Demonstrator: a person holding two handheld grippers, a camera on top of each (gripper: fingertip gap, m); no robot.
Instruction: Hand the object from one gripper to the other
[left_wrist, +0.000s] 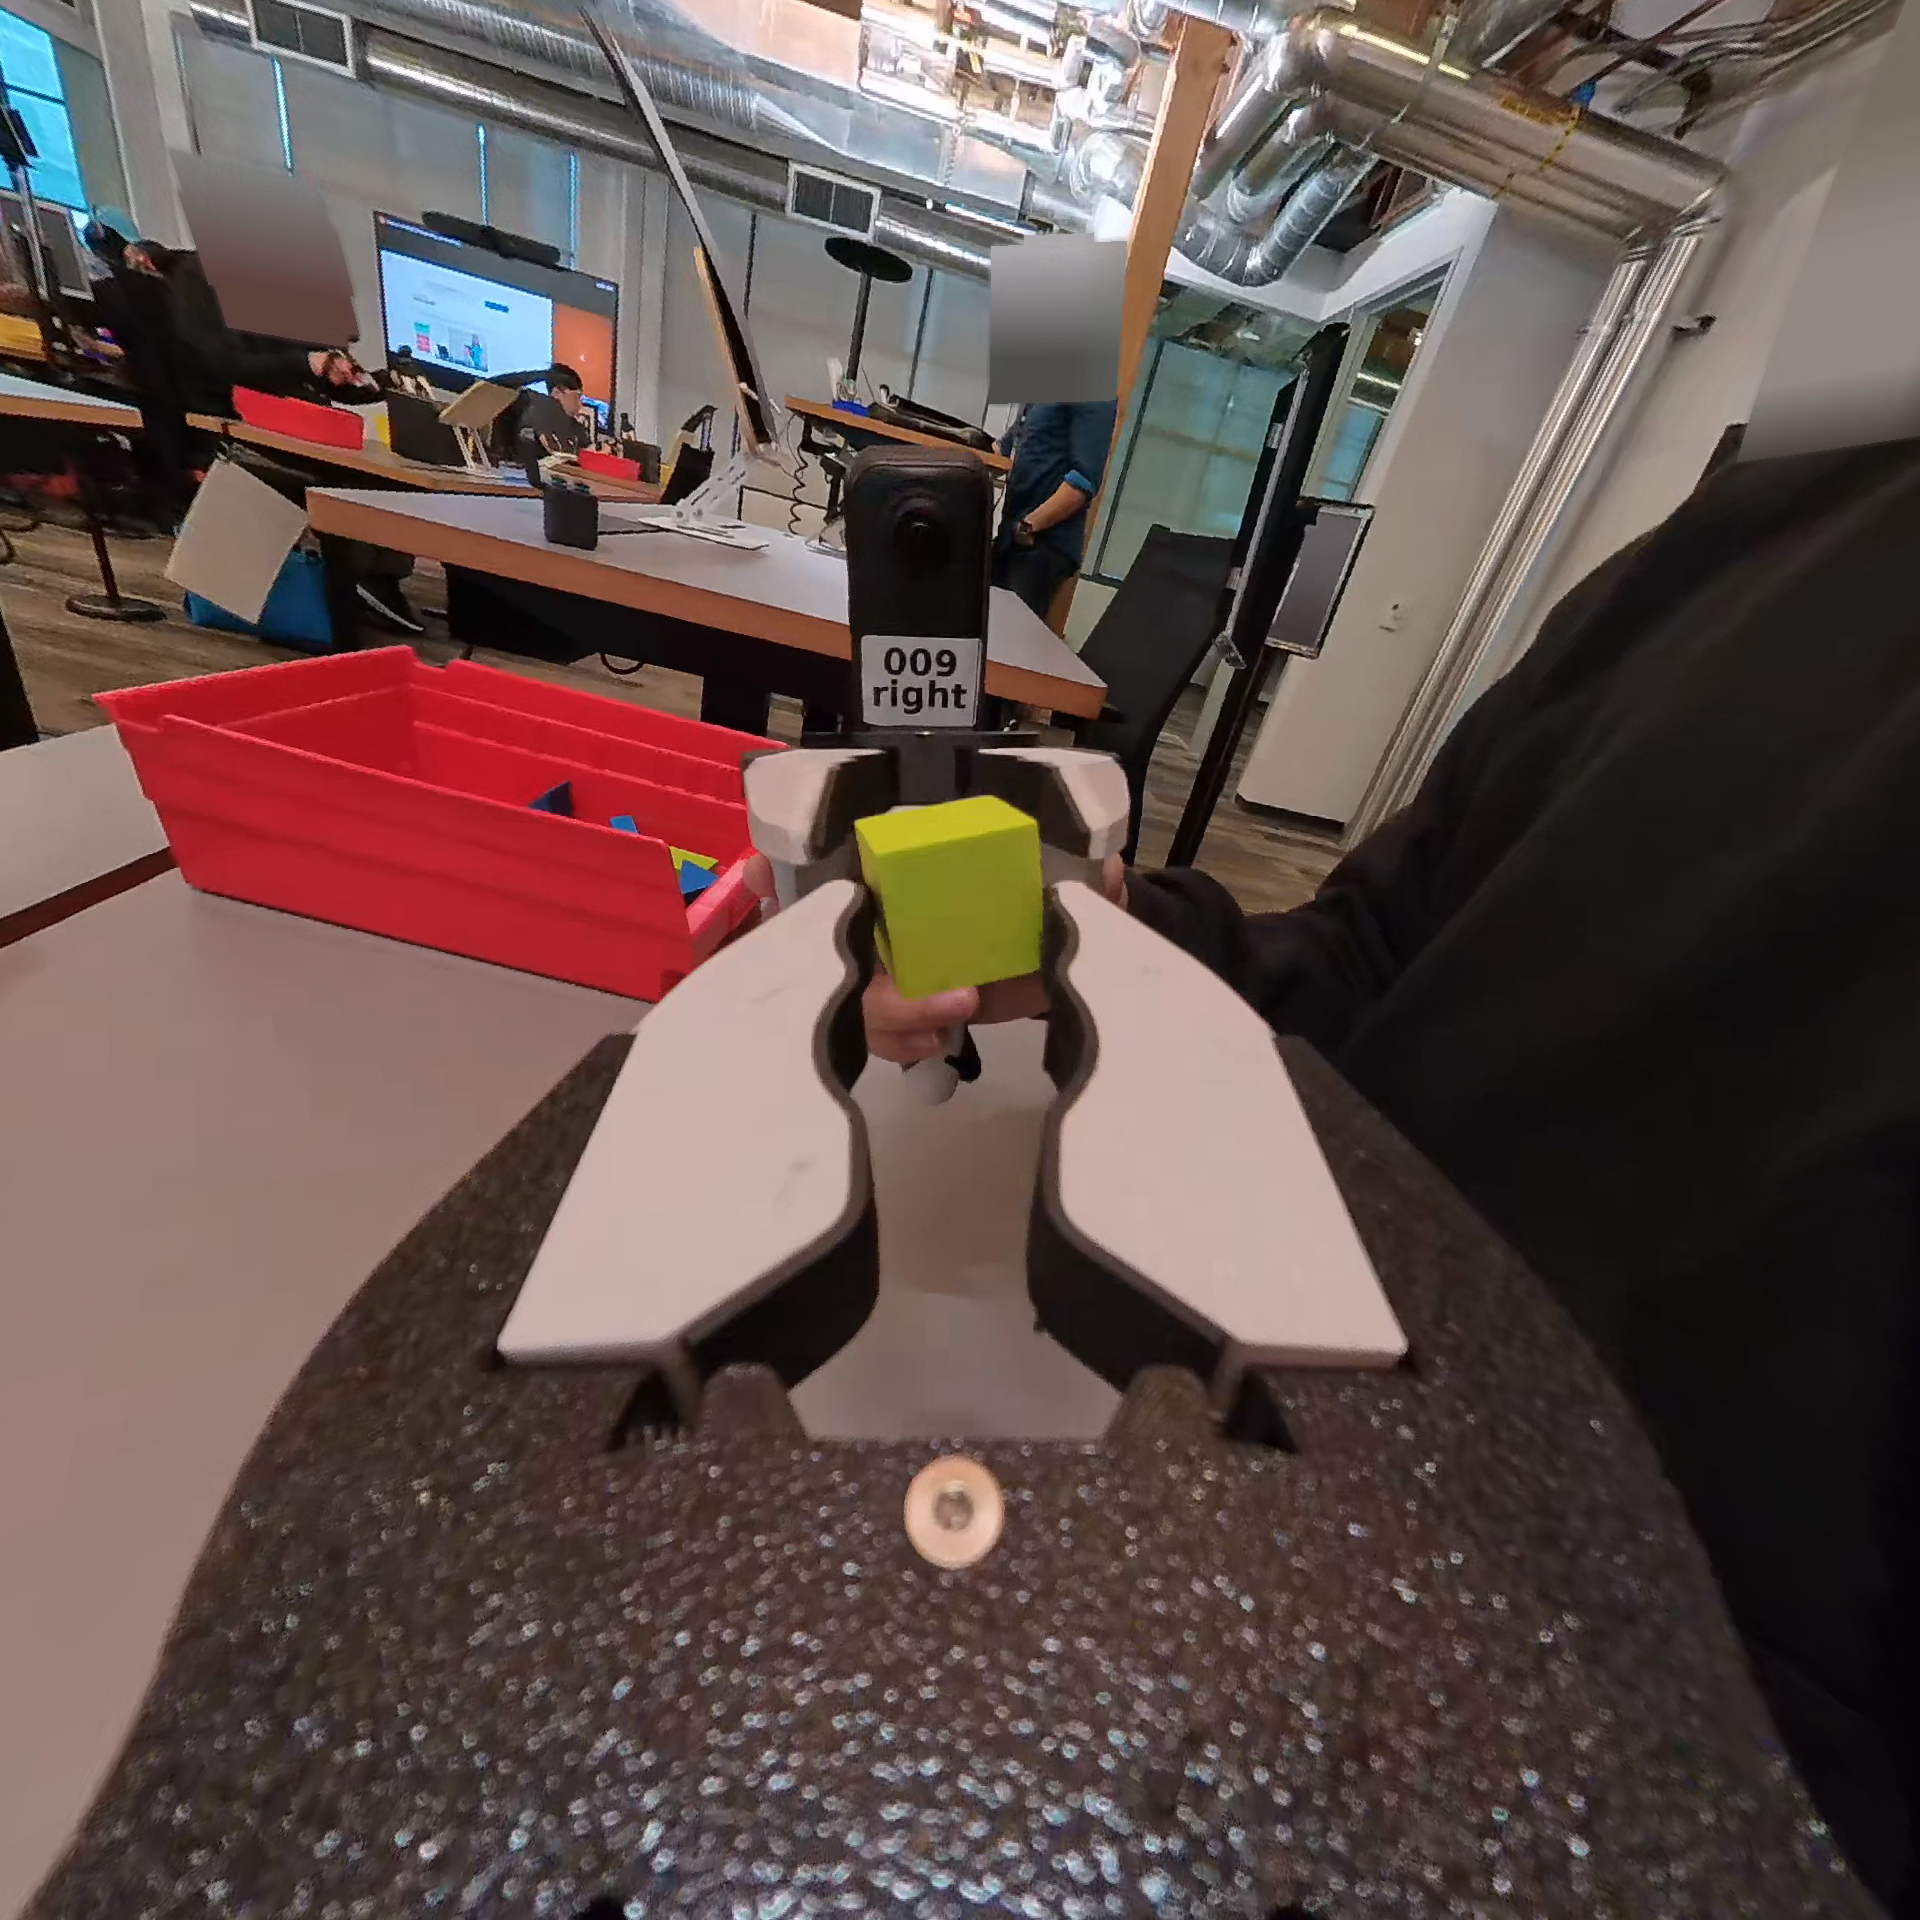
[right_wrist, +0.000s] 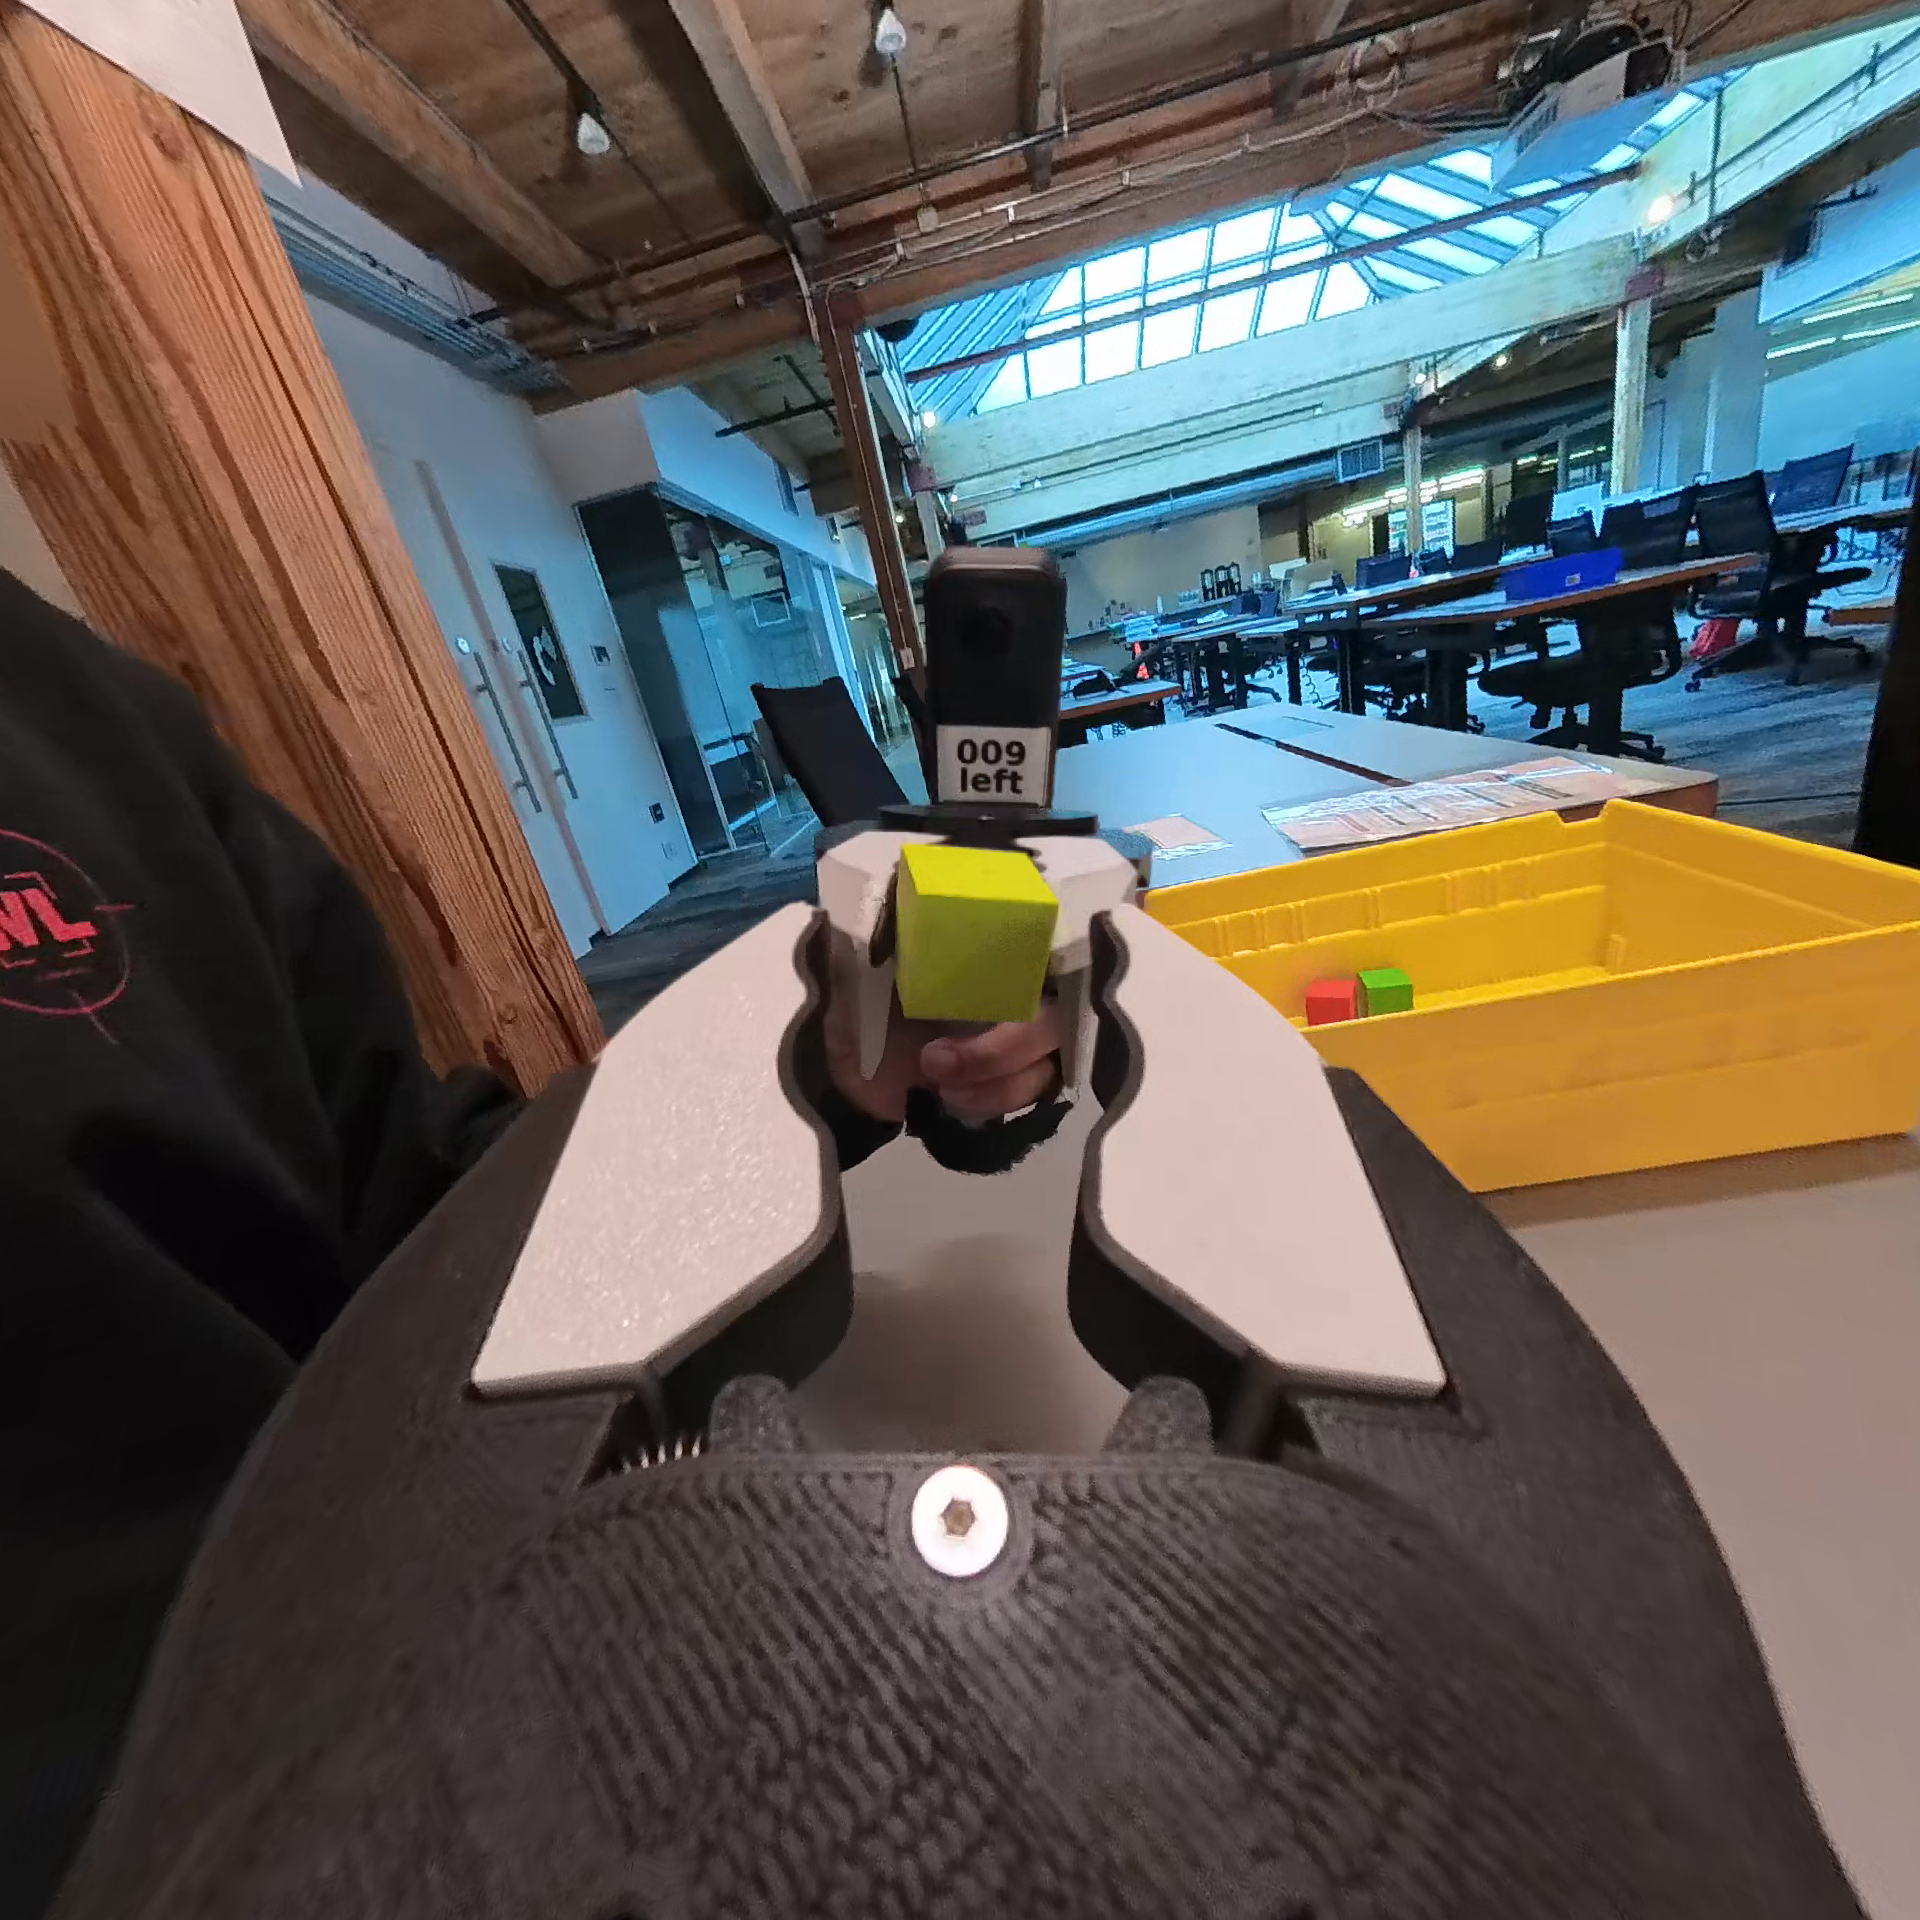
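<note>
A lime-green cube (left_wrist: 951, 899) is held in the air over the grey table (left_wrist: 260, 1091). My left gripper (left_wrist: 956, 914) is shut on it, pads pressed against its two sides. The right gripper (left_wrist: 935, 821) faces it head-on, fingers spread to either side of the cube's far end. In the right wrist view the cube (right_wrist: 971, 935) sits between the left gripper's white fingers (right_wrist: 862, 935). My right gripper (right_wrist: 961, 935) is open. Its fingertips (right_wrist: 805, 956) flank the cube and the left fingers, with a gap on both sides.
A red bin (left_wrist: 416, 831) with several blue and green pieces stands on the table to the left. A yellow bin (right_wrist: 1558, 1070) holding a red cube (right_wrist: 1331, 1000) and a green cube (right_wrist: 1385, 990) stands to the right. A person's black sleeve (left_wrist: 1610, 935) is close by. Both grippers' tips are close together, under 4 cm apart.
</note>
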